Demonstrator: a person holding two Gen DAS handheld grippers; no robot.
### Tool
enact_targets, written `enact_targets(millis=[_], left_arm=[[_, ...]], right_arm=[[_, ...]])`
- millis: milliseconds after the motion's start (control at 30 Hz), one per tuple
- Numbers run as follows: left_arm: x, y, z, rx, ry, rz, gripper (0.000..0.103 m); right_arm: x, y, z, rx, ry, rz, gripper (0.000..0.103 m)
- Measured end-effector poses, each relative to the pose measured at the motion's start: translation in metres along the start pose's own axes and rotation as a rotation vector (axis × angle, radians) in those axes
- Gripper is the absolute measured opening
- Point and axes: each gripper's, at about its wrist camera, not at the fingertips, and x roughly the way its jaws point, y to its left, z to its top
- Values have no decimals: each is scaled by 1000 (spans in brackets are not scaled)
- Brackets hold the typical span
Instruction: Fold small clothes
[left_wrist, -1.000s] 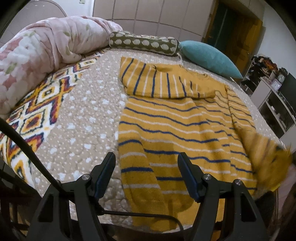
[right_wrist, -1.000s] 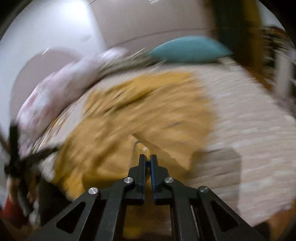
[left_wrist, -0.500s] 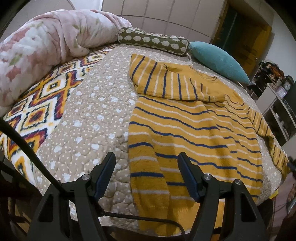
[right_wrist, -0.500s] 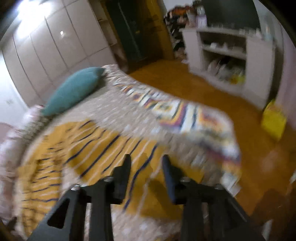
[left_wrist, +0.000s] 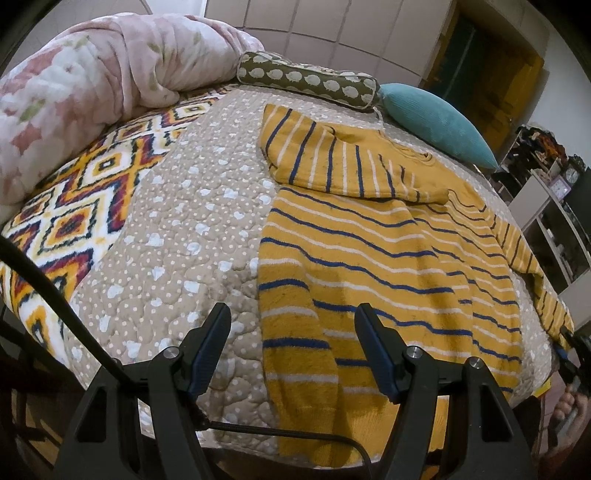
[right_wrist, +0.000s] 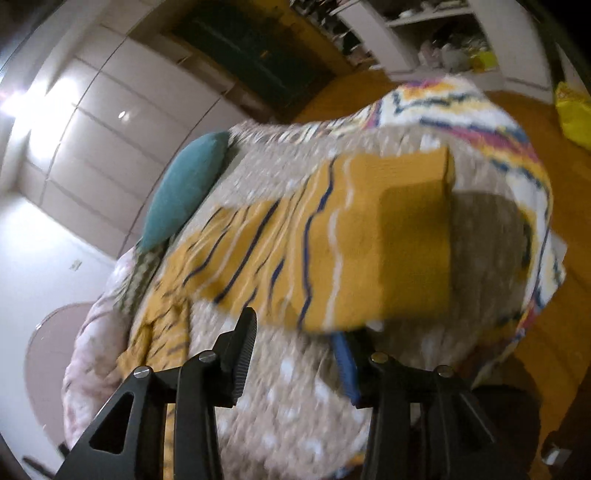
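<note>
writing: none legible
sweater (left_wrist: 388, 258): striped, flat on quilt (left_wrist: 177, 229)
L gripper (left_wrist: 291, 347): jaws apart, empty
R gripper (right_wrist: 295, 354): jaws opening, nothing between

sweater (left_wrist: 388, 258): mustard yellow, navy and white stripes;
quilt (left_wrist: 177, 236): beige, white dots;
pillow (left_wrist: 436, 122): plain teal;
bolster (left_wrist: 306, 79): olive, white blobs;
blanket (left_wrist: 74, 92): pink floral

Hidden and blurred parts

Your right-wrist view smears the sweater sleeve (right_wrist: 369, 236); the sweater's (left_wrist: 388, 266) near hem drops behind the bed (left_wrist: 177, 236) edge.
</note>
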Motion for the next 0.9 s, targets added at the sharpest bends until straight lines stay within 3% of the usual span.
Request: enact_targets(millis=[100,133,167,233,333,500,600,700,800,900], left_arm=[[-2,3,0,-9,-4,-9,68],[-3,4,1,-12,-8,-11,68],[-5,5,1,-18,-14,-16,68],[-10,9,2,-31,-25,-32,68],[-19,12,3,-34,-47,-55,68],[-32,15,1,-10,-90,-59,68],[-39,26,-1,-22,-107,-74,69],[-45,41,-1,-53,-117,-88,69],[-50,58,-2,-85,-133,-85,70],[-51,72,-3,-104,-142,-74,73]], right_arm=[[6,2,10,0,-41,-23,40],[6,6,13,-18,-43,-44,31],[8,11,17,-50,-48,-87,9],[4,25,26,-138,-74,-173,9],[-4,60,49,-232,-120,-228,9],[11,160,60,-458,-117,-187,7],[52,249,33,-633,-62,-104,7],[90,316,-14,-784,3,-28,7],[144,387,-82,-940,115,55,6],[190,435,-149,-1093,194,80,6]])
